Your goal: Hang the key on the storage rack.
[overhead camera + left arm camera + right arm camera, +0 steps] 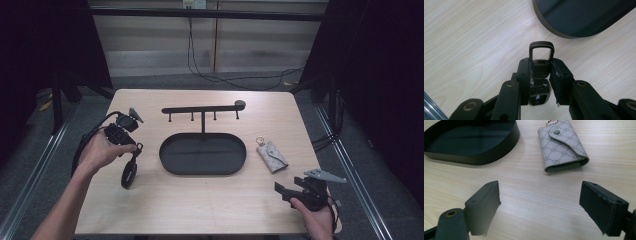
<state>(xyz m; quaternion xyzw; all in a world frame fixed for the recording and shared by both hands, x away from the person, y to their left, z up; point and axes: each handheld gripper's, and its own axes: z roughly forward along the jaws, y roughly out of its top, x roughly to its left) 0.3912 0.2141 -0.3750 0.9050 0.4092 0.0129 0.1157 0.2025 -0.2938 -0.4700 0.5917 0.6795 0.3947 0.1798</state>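
A black key fob (539, 93) with a squared loop (541, 46) sits between the pads of my left gripper (540, 72), which is shut on it. In the high view the fob (129, 172) hangs below the left gripper (135, 148), above the table's left side, left of a black oval tray (202, 171). From the tray rises a stand with a hook bar (200, 109). My right gripper (282, 190) rests open near the front right edge, nothing between its jaws (540, 205). A grey patterned key pouch (561, 145) lies just ahead of it, beside the tray wall (486, 155).
The pouch (272, 156) has a gold ring at its far end and lies right of the tray. The tray's rim (564, 30) is close ahead of the held fob. Bare wood lies along the table's front. Cables run over the floor behind the table.
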